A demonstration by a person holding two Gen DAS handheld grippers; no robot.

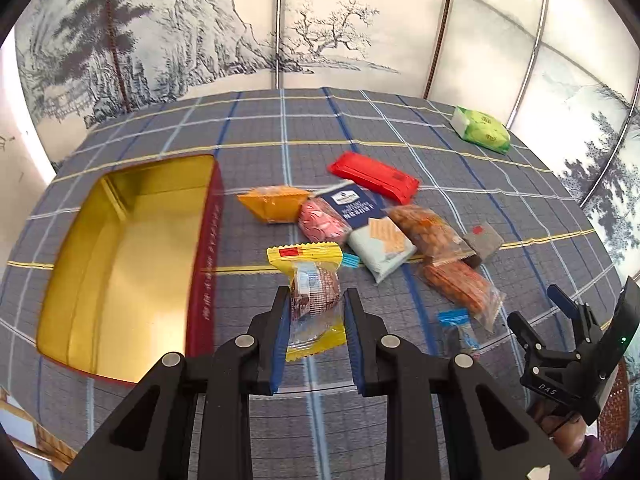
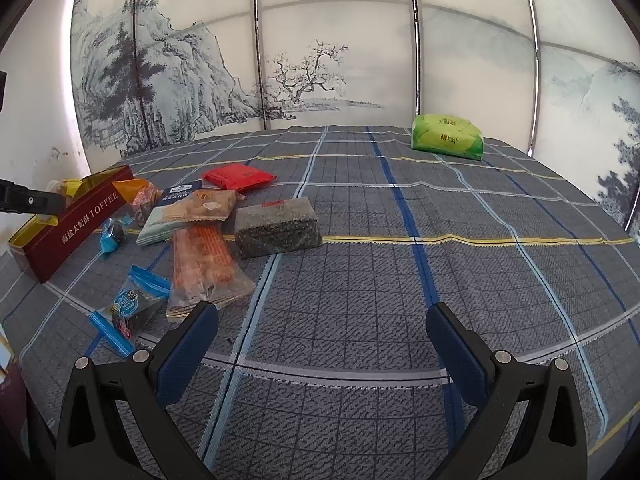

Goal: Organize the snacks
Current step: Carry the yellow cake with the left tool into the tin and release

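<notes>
Now the left gripper [image 1: 316, 300] has its jaws pinched on a crinkly yellow-and-clear plastic snack packet [image 1: 313, 292], held just right of the open rectangular gold-lined red tin box [image 1: 120, 268]. Further right of the box, glossy wrapped snacks [image 1: 380, 220] lie heaped on the checked woven cloth surface [image 1: 400, 128]. The right gripper [image 2: 322, 336] hovers with jaws wide, empty.

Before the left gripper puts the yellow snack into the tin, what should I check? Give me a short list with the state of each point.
1. Left gripper shut on the yellow snack: ok.
2. Snack lifted clear of the pile: ok.
3. Tin open, gold floor bare where seen: ok.
4. Snack above the tin: not ok, it is beside the red wall.
5. Right gripper open, holding nothing, apart from the tin: ok.
6. Grip firm enough on the wrapper: cannot tell.
</notes>
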